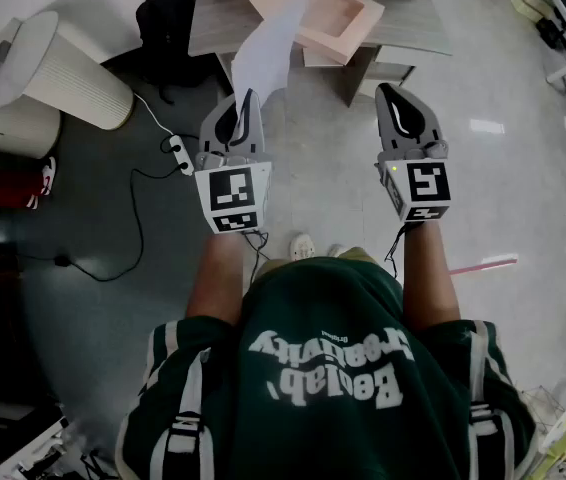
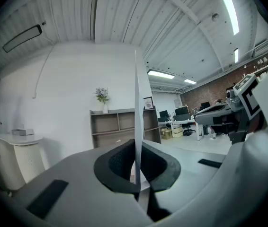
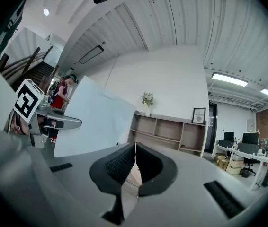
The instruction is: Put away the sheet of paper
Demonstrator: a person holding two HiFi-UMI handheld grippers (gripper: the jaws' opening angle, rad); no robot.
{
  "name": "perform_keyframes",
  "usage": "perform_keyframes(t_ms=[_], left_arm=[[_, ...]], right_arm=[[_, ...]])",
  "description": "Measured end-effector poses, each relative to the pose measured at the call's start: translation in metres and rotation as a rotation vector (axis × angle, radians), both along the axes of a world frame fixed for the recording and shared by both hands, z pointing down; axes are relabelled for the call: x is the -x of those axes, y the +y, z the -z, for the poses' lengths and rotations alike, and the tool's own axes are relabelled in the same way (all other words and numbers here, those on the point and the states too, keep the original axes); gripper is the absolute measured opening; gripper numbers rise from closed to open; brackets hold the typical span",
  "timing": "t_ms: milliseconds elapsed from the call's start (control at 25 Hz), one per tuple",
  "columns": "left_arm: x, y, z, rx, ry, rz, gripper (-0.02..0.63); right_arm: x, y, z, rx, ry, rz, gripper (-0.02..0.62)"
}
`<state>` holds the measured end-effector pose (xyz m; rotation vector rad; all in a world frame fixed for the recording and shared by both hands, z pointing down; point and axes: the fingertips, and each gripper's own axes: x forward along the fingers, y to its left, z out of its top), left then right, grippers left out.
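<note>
A white sheet of paper [image 1: 266, 53] stands up from my left gripper [image 1: 246, 98], which is shut on its lower edge. In the left gripper view the sheet [image 2: 137, 103] shows edge-on, pinched between the dark pads. My right gripper [image 1: 389, 91] hangs level with the left one, a little to its right, shut with nothing in it. In the right gripper view its tips [image 3: 135, 146] touch, and the paper [image 3: 96, 122] and the left gripper [image 3: 53, 122] show at the left. A low wooden shelf unit [image 1: 408, 30] stands ahead with an open pink box [image 1: 341, 18] on top.
A white ribbed cylinder [image 1: 73, 73] stands at the left on the grey floor, with a black cable and a power strip [image 1: 178, 154] beside it. A black bag [image 1: 167, 13] lies near the shelf. A person in red [image 3: 60, 92] stands far off at the left.
</note>
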<state>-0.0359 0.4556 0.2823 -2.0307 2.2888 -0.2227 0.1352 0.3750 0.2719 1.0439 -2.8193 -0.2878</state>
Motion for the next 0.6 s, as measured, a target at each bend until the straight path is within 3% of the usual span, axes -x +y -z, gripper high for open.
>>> perform_keyframes(t_ms=[320, 600], left_arm=[[0.0006, 0.0022, 0.0025, -0.003, 0.000, 0.000, 0.017], [0.0013, 0.0008, 0.0020, -0.006, 0.006, -0.005, 0.018]], right_arm=[[-0.0002, 0.0012, -0.0021, 0.010, 0.020, -0.010, 0.035], [-0.0033, -0.0004, -0.0001, 0.011, -0.020, -0.015, 0.035]])
